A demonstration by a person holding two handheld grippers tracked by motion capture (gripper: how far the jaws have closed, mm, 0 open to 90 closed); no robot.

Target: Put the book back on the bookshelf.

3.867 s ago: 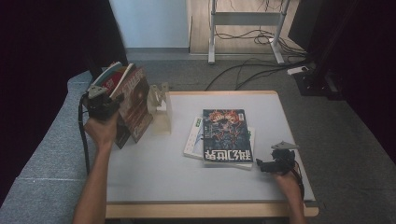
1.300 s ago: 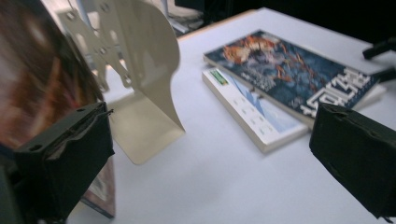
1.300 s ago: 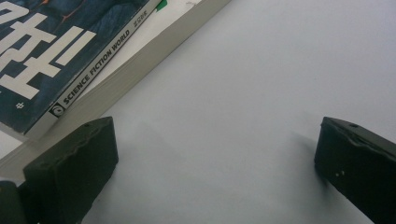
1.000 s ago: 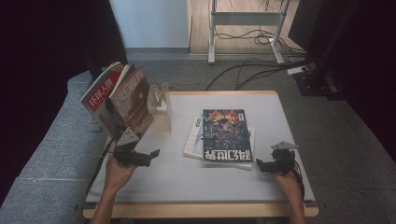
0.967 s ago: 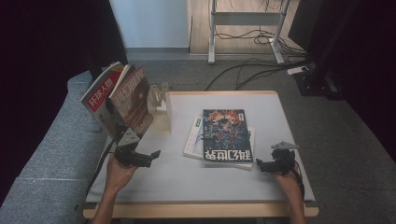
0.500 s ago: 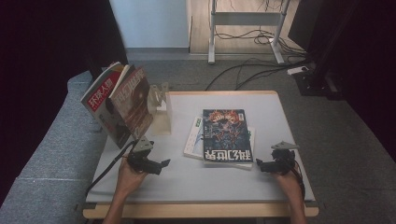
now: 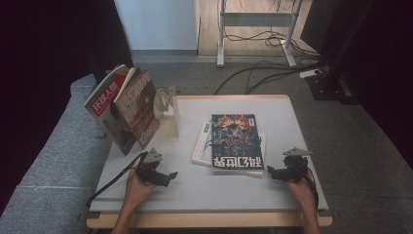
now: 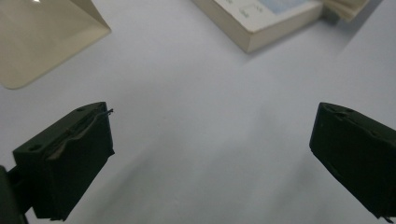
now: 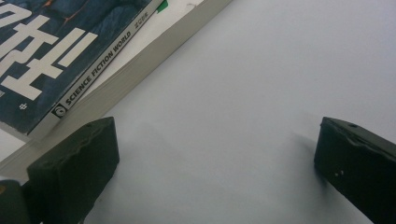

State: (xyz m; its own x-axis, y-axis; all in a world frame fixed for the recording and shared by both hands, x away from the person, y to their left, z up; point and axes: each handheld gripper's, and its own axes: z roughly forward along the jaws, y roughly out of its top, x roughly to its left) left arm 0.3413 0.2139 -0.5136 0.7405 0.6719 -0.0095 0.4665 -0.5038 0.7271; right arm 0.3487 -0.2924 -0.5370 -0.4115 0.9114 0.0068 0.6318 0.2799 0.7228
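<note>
On the pale worktop (image 7: pixel 292 126) that carries everything, the biggest things stand at my far left: two magazines (image 7: pixel 124 109) propped upright and leaning against a clear stand (image 7: pixel 168 114), their covers tilted toward me; near the middle lies a stack of magazines (image 7: pixel 231 144), a dark blue science fiction magazine (image 7: pixel 237 141) uppermost, with a white one (image 7: pixel 202 144) peeking out beneath it on the left side; in the right gripper view that blue cover (image 9: pixel 56 42) reads "SCIENCE FICTION WORLD" along its spine, and the thick pale edge of the stack runs just beside my left-hand finger.

My left gripper (image 7: pixel 165 176) rests low over the bare worktop, near the front edge and between the stand and the stack, well apart from both; its fingers (image 8: pixel 70 158) are spread wide with nothing between them, and in the left gripper view a corner of the clear stand (image 8: pixel 42 37) and a corner of the stack (image 8: pixel 261 23) lie ahead; a black cable (image 7: pixel 109 183) trails from it toward the table's left edge.

My right gripper (image 7: pixel 273 173) sits by the stack's near right corner, just beside it; its fingers (image 9: pixel 74 172) are likewise released, apart, grasping nothing, over plain worktop (image 9: pixel 243 102).
</note>
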